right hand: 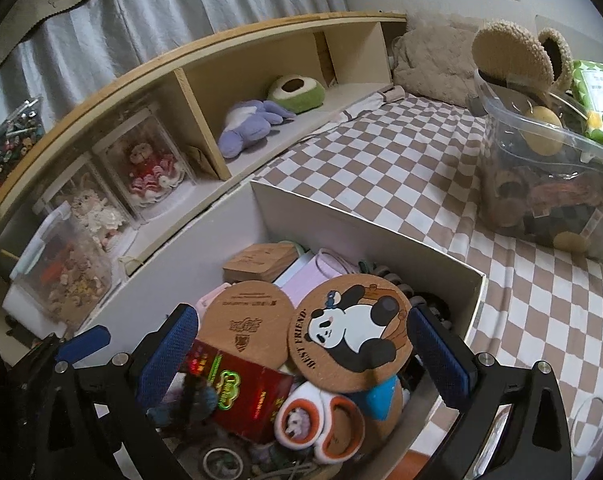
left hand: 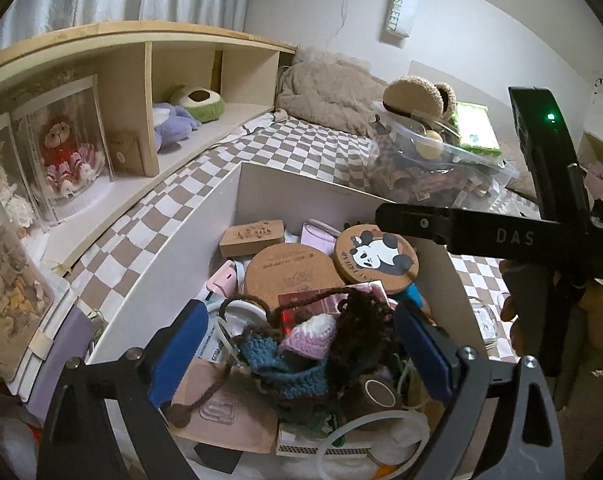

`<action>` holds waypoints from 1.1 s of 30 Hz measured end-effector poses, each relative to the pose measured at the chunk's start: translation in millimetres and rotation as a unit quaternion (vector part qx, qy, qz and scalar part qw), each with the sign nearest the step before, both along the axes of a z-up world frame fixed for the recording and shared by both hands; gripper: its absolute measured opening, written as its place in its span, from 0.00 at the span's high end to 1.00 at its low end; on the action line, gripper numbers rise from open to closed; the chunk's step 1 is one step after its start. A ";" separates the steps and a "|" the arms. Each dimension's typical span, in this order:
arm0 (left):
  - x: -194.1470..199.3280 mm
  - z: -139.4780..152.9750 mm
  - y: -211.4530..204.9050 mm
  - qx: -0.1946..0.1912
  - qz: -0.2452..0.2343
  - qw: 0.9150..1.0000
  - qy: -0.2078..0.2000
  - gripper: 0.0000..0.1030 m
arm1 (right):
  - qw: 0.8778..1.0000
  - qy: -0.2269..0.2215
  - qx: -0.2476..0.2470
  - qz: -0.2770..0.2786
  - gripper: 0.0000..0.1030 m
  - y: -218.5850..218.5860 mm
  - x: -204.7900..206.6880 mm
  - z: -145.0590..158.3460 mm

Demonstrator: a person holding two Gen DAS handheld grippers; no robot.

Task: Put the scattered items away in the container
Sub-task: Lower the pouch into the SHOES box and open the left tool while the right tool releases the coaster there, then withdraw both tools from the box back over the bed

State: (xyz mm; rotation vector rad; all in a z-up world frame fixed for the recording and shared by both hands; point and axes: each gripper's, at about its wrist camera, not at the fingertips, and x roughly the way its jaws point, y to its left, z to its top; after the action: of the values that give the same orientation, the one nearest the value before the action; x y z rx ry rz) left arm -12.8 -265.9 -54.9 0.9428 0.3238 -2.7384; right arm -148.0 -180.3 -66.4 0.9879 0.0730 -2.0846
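Observation:
A white cardboard box [left hand: 205, 240] stands on the checkered bed and holds many items. My left gripper [left hand: 301, 348] is open above it, its blue pads on either side of a crocheted blue, pink and brown pouch [left hand: 301, 344] lying on the pile. My right gripper [right hand: 301, 356] is open above the same box [right hand: 341, 216], with the panda cork coaster [right hand: 351, 332] lying between its pads on top of the pile. The panda coaster also shows in the left wrist view [left hand: 375, 256], beside a plain cork coaster [left hand: 289, 272]. The right gripper's body [left hand: 501, 236] crosses the left wrist view.
A red packet [right hand: 245, 396], an orange-and-white case [right hand: 321, 424] and tape rolls [left hand: 377, 394] lie in the box. A clear bin [right hand: 549, 184] full of things stands on the bed at right. A wooden shelf [right hand: 205, 92] with plush toys runs along the left.

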 end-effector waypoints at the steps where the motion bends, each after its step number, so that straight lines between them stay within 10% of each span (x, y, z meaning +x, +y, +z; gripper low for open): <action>1: 0.5 1.0 0.9 -0.001 0.000 1.000 0.001 0.08 | 1.000 0.002 -0.002 0.001 0.00 0.6 2.3 1.7; 33: 10.4 22.1 23.3 -0.006 0.003 1.000 0.020 0.00 | 0.998 0.052 0.002 -0.019 0.00 61.8 42.0 20.8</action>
State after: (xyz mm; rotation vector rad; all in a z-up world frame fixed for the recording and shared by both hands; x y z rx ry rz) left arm -2.4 -242.6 -32.8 0.8832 0.3168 -2.7548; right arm -106.0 -118.4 -45.6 0.8877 0.1120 -2.1711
